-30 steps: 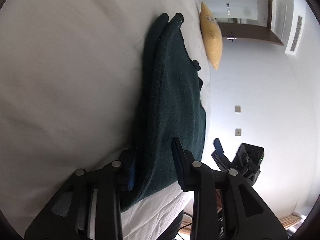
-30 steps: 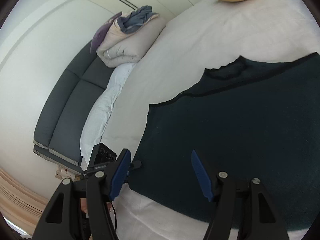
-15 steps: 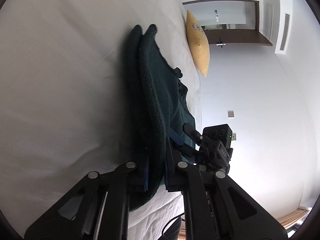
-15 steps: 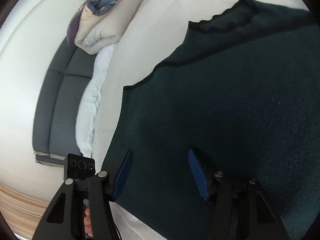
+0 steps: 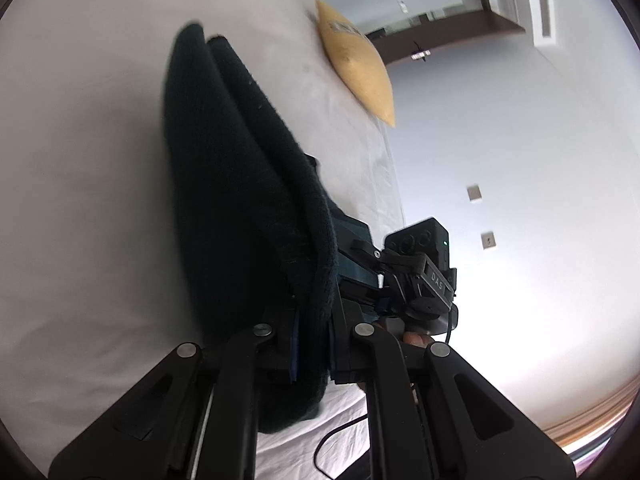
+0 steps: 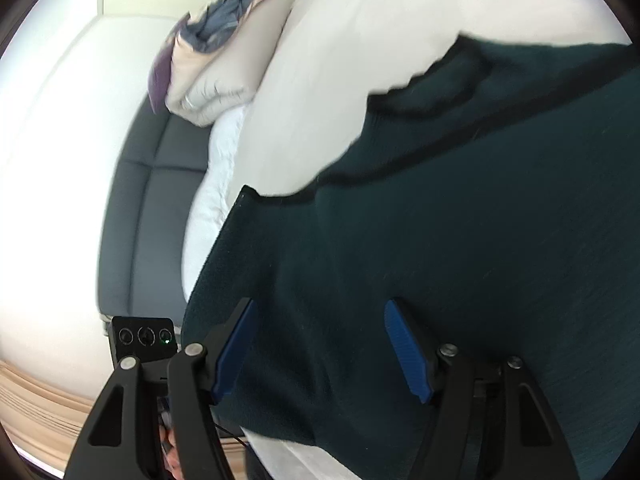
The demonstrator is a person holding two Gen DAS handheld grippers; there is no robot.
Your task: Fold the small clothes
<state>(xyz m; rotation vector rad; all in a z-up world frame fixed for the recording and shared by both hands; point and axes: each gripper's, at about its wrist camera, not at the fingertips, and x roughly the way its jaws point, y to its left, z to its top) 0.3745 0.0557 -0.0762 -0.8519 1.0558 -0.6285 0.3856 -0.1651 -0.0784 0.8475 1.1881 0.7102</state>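
A dark green knitted garment (image 5: 240, 208) lies on a white bed (image 5: 80, 160). My left gripper (image 5: 312, 344) is shut on the garment's near edge, with the thick hem pinched between the jaws. In the right wrist view the same garment (image 6: 460, 240) spreads flat with its black-trimmed edge toward the far side. My right gripper (image 6: 324, 344) is open, its blue pads (image 6: 408, 352) hovering over the garment's near part without gripping it. The right gripper (image 5: 384, 264) also shows in the left wrist view, close beside the cloth.
A yellow pillow (image 5: 356, 68) lies at the far end of the bed. A folded beige duvet with clothes on top (image 6: 216, 64) sits on a dark grey sofa (image 6: 152, 216) beside the bed. The bed edge runs close below both grippers.
My left gripper closed on the garment's edge and lifted it slightly. My right gripper moved forward over the garment and stayed open.
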